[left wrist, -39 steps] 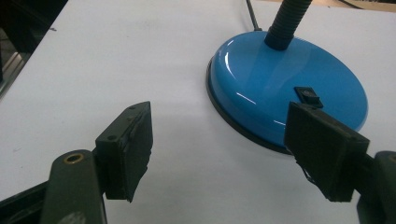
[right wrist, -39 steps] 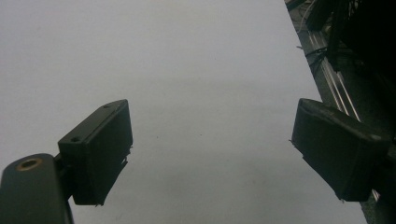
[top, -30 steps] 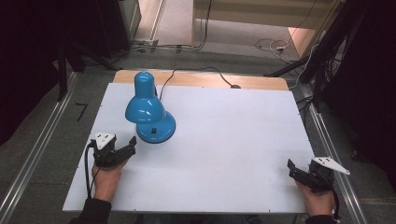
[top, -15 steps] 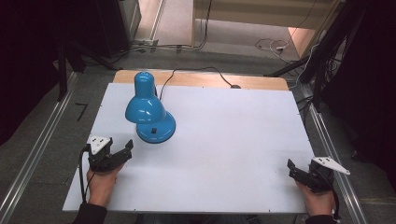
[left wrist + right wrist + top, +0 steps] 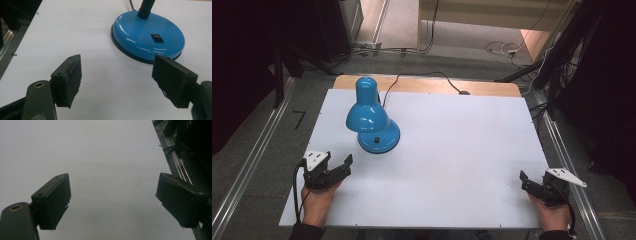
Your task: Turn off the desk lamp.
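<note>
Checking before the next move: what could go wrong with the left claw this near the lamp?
1. The left claw is open just short of the blue lamp's base; a sideways nudge could slide the lamp.
2. The shade overhangs the base and hides part of it from above; a claw coming down could strike it and tip the lamp.
3. The cord trails off the far edge and may snag if the lamp is dragged.

Lamp (image 5: 372, 117) on table (image 5: 462, 150) back-left, left hand-held gripper (image 5: 337, 169) just before it, right hand-held gripper (image 5: 528, 182) front-right
</note>
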`<state>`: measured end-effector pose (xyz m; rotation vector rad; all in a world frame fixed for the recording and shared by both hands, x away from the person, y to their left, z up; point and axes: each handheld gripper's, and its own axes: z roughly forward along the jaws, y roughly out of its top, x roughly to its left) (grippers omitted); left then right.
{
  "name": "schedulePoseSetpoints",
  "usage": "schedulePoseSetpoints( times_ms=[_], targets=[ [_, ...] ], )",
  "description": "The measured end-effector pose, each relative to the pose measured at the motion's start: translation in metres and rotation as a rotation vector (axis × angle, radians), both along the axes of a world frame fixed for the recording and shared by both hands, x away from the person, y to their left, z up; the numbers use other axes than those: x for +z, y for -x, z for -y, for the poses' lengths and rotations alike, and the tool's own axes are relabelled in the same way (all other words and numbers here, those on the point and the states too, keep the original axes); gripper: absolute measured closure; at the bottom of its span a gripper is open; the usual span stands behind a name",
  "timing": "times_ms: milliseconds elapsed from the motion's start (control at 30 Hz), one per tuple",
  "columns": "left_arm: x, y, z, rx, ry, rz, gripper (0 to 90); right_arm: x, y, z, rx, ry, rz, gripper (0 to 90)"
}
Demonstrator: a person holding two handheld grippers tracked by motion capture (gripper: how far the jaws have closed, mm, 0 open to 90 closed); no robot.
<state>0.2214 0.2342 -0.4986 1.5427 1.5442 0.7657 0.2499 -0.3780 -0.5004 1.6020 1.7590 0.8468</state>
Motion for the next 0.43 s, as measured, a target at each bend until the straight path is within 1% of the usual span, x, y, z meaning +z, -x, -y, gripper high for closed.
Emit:
schedulePoseSetpoints(
  times_ms=[233,333,433],
  targets=[
    [-0.002,0.009,-0.002,0.001,-0.004,-0.008,24.6,0.000,0.000,0.000,-0.001,0.001,0.000,11.1],
    [-0.006,0.012,-0.003,0.002,-0.015,-0.027,24.6,0.000,0.000,0.000,-0.003,0.002,0.000,11.1],
    [-0.012,0.012,-0.005,0.013,-0.047,-0.060,22.8,0.000,0.000,0.000,-0.002,0.002,-0.001,11.1]
  ],
)
